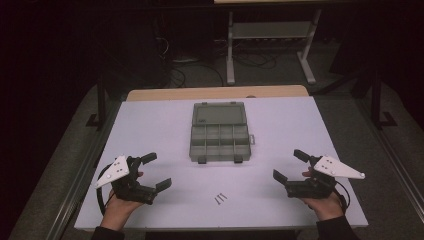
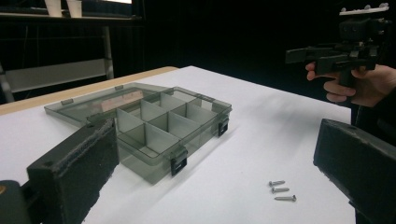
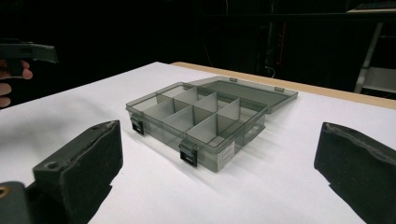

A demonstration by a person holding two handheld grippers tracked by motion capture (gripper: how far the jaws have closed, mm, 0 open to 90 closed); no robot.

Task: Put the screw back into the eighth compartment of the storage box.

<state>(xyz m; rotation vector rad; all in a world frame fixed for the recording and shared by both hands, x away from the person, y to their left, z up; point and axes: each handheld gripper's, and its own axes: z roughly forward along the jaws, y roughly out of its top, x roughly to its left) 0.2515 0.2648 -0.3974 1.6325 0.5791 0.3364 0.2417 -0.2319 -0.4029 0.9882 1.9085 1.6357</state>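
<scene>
Here the left gripper (image 1: 154,172) and right gripper (image 1: 289,164) both hovered with jaws spread wide and empty. Between them lay three small silver screws (image 1: 220,198) on the white table (image 1: 150,130). Beyond these stood the open smoky-grey plastic compartment box (image 1: 220,143), nothing blocking it.

High view: above the near edge, facing forward and down.
Gripper views: low, near the table (image 1: 150,125), both facing the organizer box (image 2: 149,126).

Surface (image 1: 150,125): compartment box (image 1: 220,142) at centre, lid (image 1: 218,113) laid open flat behind it, toward the far edge. Three screws (image 1: 220,198) lie side by side before the box, near the front edge, apart from it. Left tool (image 1: 153,173) front left, right tool (image 1: 289,164) front right, the screws between them; box ahead of both.
</scene>
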